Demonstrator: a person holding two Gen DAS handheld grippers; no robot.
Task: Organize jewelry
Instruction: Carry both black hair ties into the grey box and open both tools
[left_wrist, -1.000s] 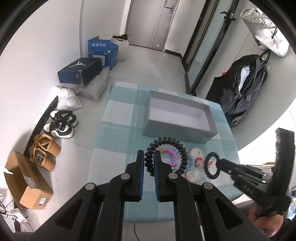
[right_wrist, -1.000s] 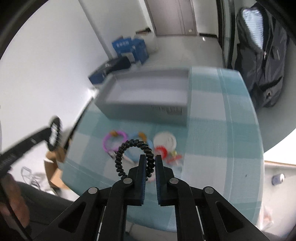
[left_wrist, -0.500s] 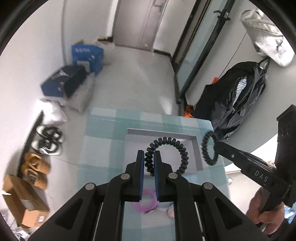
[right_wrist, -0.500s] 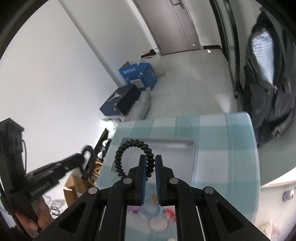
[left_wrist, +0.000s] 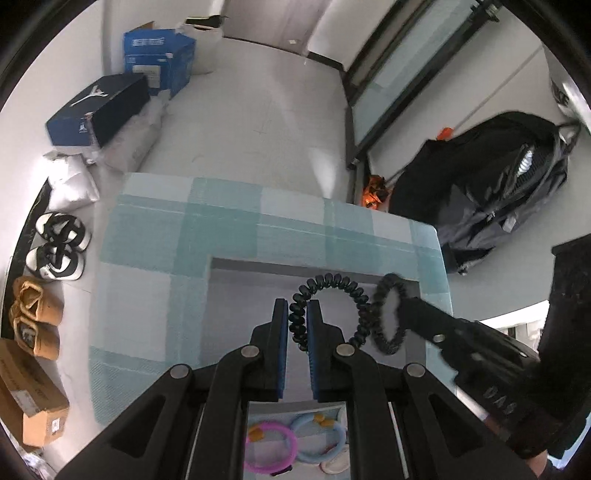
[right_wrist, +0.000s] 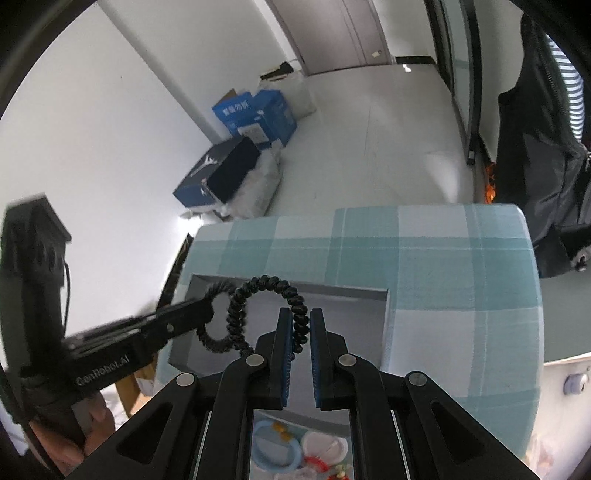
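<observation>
My left gripper (left_wrist: 297, 321) is shut on a black coil bracelet (left_wrist: 332, 282) and holds it above the open grey box (left_wrist: 236, 266). My right gripper (right_wrist: 297, 328) is shut on a second black coil bracelet (right_wrist: 273, 284), also above the grey box (right_wrist: 343, 295). Each gripper shows in the other's view: the right one (left_wrist: 402, 310) beside my left bracelet, the left one (right_wrist: 207, 314) with its ring overlapping my right bracelet. A pink ring (left_wrist: 271, 450), a blue ring (left_wrist: 317, 439) and white pieces (right_wrist: 325, 448) lie on the checked cloth below the grippers.
The box stands on a small table with a teal checked cloth (left_wrist: 155, 236). On the floor to the left are shoes (left_wrist: 55, 251), cardboard (left_wrist: 26, 398) and shoe boxes (left_wrist: 99, 107). A black backpack (left_wrist: 498, 184) leans at the right.
Both grippers have lifted their coil bracelets off the cloth and carried them forward over the grey box. They now sit close together, the two rings nearly overlapping.
</observation>
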